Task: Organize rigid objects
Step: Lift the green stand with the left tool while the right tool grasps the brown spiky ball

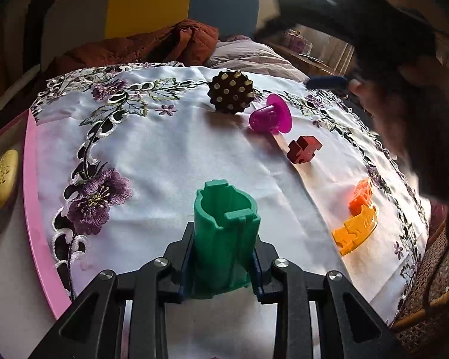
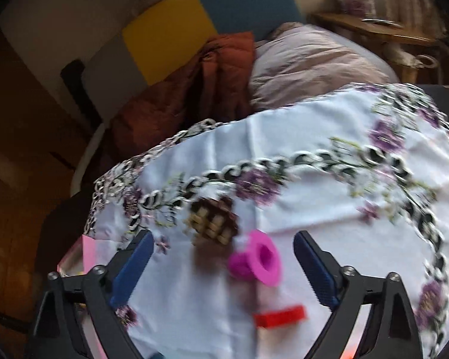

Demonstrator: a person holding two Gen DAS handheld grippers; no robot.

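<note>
The left claw (image 1: 223, 257) is clamped on a green plastic holder (image 1: 224, 233), its pads pressing the lower walls on both sides while the open top stands clear ahead of the fingers, above the embroidered cloth (image 1: 164, 155) covering the surface. The right claw (image 2: 221, 272) stands wide with nothing between its pads; the magenta spool (image 2: 254, 261) lies just ahead of it and between the lines of its fingers, the brown studded disc (image 2: 214, 221) beyond and slightly left, the red block (image 2: 280, 317) close beneath. The right wrist view is blurred, so contact with the spool cannot be confirmed. Seen from the left claw, an orange block (image 1: 360, 197) and a yellow curved piece (image 1: 356, 230) lie to its right, touching each other. Judgement: all pieces appear to be light, stiff moulded plastic, not fragile, with smooth faces that may slip. The spool is best taken across its narrow barrel, not the flared flange; the green holder is thin-walled and suits a low grip, as now. No brand, label or legible writing is visible on any piece.
</note>
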